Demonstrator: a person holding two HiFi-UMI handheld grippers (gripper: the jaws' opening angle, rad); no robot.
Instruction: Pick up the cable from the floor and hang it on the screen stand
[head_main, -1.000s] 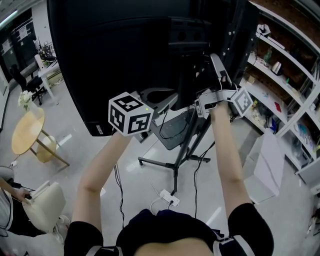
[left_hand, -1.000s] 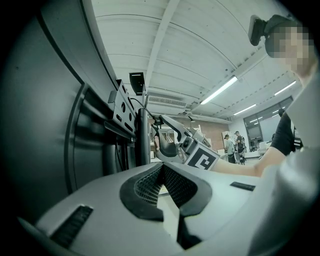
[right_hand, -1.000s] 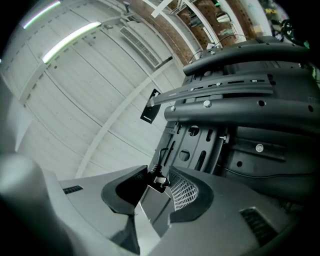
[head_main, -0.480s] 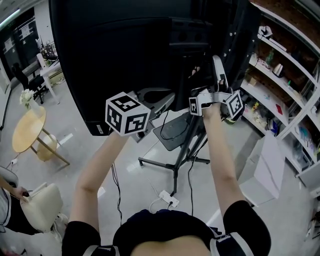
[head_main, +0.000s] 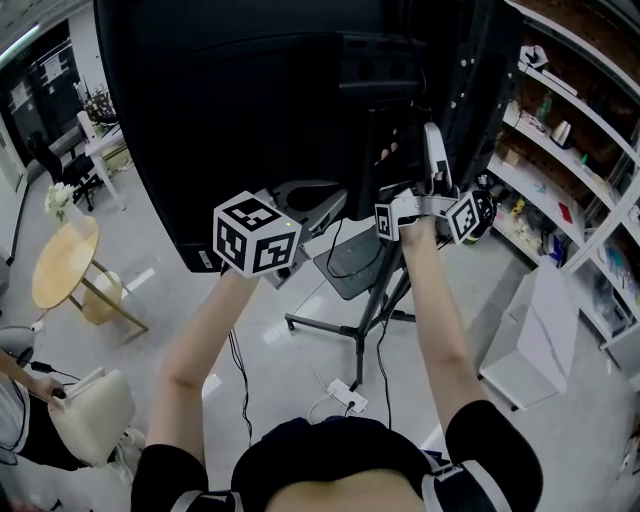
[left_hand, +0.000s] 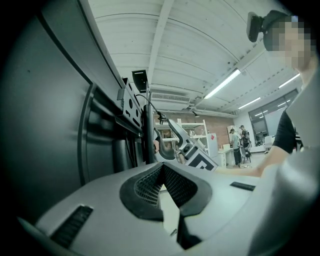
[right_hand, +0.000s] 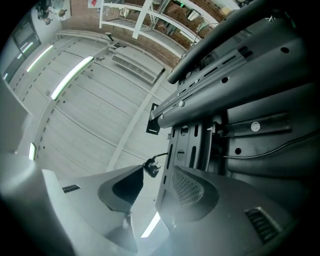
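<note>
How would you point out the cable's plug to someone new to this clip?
Start at the big black screen, then its stand's slotted bracket behind. In the right gripper view, the plug sticks out just left of that bracket, between the tips of the opening right tongs, untouched. It's the only small black lump ending a thin cable.
</note>
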